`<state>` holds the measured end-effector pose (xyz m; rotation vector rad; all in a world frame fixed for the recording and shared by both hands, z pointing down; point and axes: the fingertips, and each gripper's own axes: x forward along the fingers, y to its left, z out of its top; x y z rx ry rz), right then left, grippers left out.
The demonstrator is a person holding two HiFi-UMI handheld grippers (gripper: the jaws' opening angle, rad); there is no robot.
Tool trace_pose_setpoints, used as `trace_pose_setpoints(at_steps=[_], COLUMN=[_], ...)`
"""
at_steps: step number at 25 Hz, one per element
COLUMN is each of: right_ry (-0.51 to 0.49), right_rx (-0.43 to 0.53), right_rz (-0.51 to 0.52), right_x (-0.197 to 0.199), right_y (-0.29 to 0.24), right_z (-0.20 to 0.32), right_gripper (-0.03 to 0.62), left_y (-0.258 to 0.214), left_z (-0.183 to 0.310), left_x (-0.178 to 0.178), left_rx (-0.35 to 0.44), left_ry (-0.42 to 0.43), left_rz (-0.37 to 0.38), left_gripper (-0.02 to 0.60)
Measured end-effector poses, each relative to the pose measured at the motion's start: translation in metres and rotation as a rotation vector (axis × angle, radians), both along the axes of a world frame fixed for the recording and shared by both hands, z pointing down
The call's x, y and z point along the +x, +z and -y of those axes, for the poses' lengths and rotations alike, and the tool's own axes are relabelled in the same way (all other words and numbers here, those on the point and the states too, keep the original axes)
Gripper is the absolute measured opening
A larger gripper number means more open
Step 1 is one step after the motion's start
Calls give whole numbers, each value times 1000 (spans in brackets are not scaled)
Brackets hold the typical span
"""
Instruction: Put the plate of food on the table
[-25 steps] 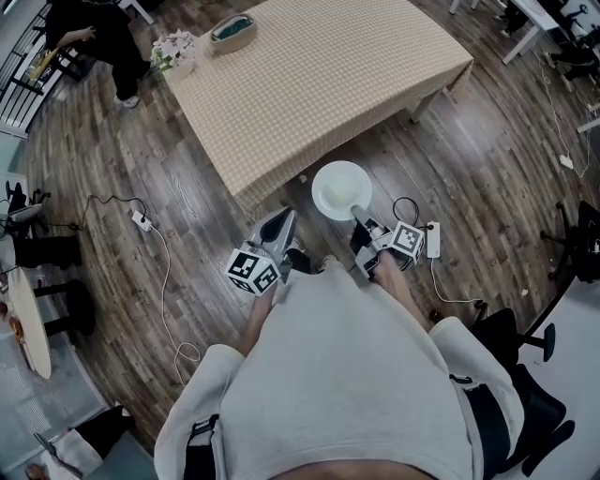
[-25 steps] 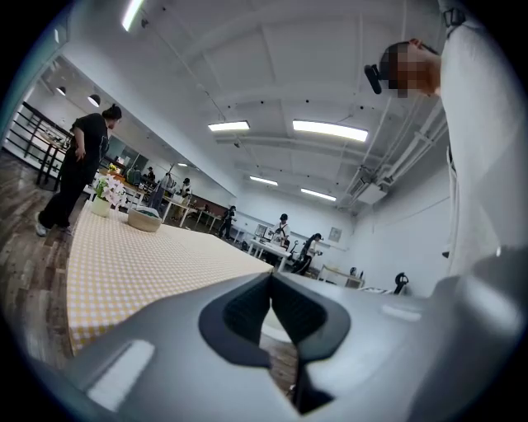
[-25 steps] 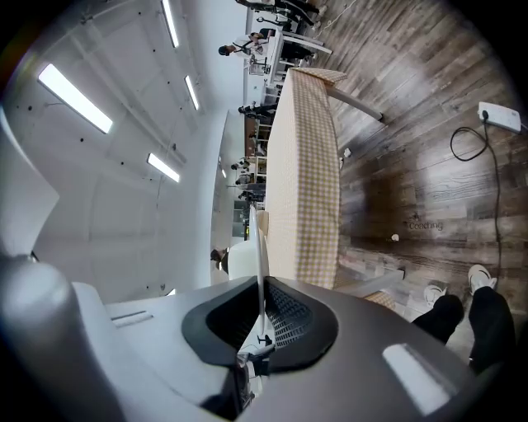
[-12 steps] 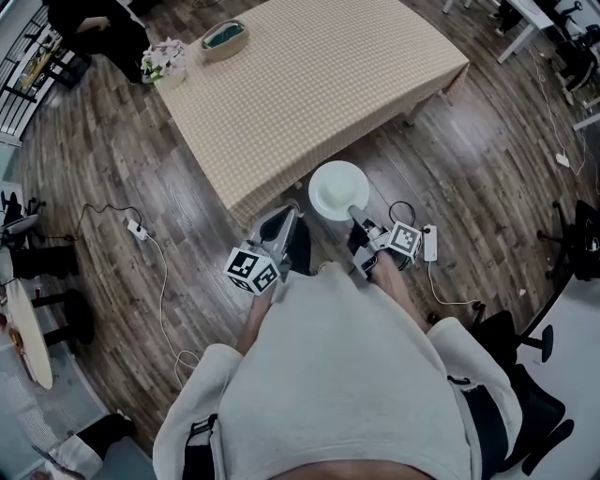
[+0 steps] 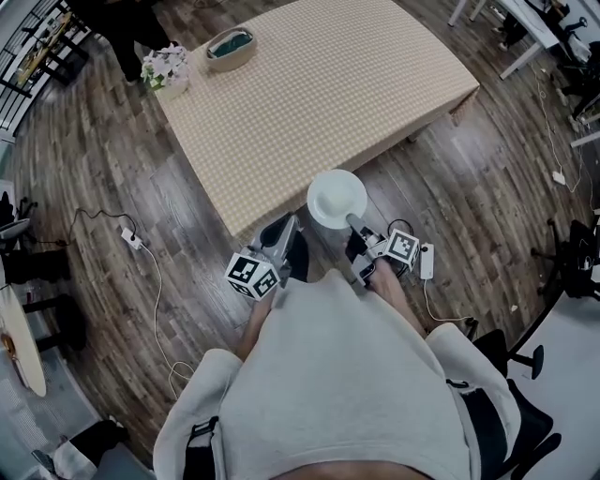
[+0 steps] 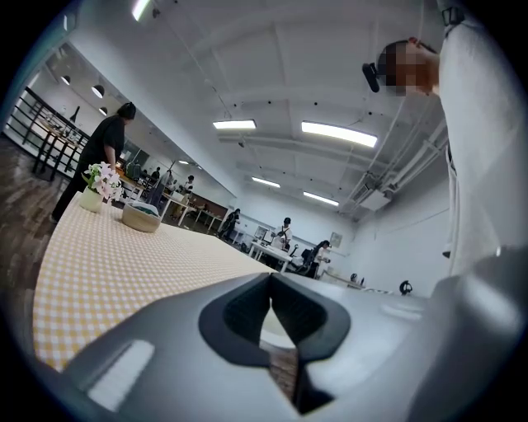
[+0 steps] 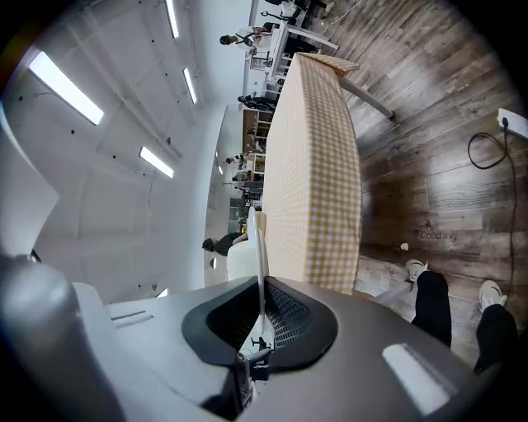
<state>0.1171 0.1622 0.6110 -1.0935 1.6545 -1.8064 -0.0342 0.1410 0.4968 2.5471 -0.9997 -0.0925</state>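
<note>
A round white plate point(image 5: 337, 199) hangs level just short of the near edge of the checked table point(image 5: 309, 84); I see no food on it from the head view. My right gripper point(image 5: 354, 223) is shut on the plate's near rim. In the right gripper view the plate point(image 7: 261, 247) shows edge-on, running out from between the jaws of the right gripper point(image 7: 262, 317). My left gripper point(image 5: 284, 227) is beside the plate on the left, shut and holding nothing. In the left gripper view the jaws of the left gripper point(image 6: 274, 288) meet above the table point(image 6: 124, 255).
A bowl point(image 5: 231, 42) and a small pot of flowers point(image 5: 164, 67) stand at the table's far left corner. Cables and power strips point(image 5: 427, 262) lie on the wood floor. A person in black point(image 5: 131, 19) stands past the far corner. Office chairs point(image 5: 572, 258) are at the right.
The plate stays in the right gripper at the table's near edge. The view has swung a little, and the person in black has moved toward the top of the picture.
</note>
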Motion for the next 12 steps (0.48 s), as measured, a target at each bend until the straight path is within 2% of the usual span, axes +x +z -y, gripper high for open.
trace_pose_setpoints(at_steps=[12], right_ry=[12], right_rx=[-20], right_rz=[-20], right_x=[-34], right_y=[-17], right_z=[128], right_gripper=[15], left_y=[-12], left_z=[133], left_x=[-32], left_rx=[-16], left_ry=[25], left_rz=[-32], left_gripper=[8])
